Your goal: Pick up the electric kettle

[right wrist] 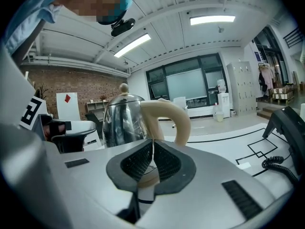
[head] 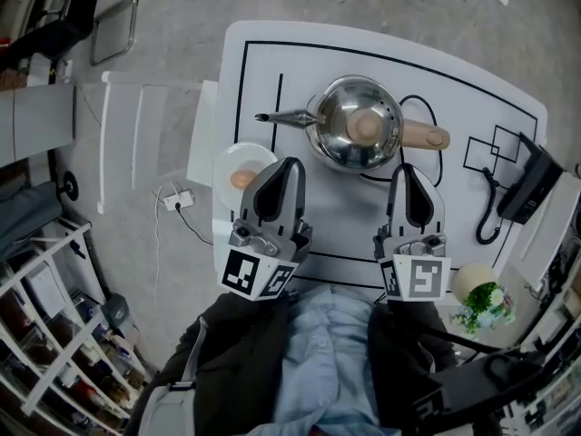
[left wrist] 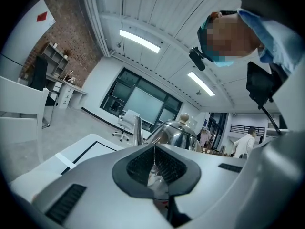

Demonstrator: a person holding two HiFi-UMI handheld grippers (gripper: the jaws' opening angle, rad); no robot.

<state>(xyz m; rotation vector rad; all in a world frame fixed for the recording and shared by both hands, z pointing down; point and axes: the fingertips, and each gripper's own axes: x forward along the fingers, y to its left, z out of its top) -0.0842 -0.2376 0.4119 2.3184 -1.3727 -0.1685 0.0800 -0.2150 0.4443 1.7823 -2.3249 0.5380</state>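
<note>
Gleaming round steel kettle (head: 340,142) with curved cream handle (head: 423,135).

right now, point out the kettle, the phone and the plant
kettle (head: 338,107), head view, on its steel lid
phone (head: 529,187), head view, on its black body
plant (head: 482,299), head view, on its green leaves

- White table (head: 345,218) (black-lined).
- Kettle (head: 356,123), just ahead of left gripper (head: 292,166) and right gripper (head: 405,171).
- Plate (head: 256,156), just left of left gripper.
- Telephone (head: 526,184), well right of right gripper.
</note>
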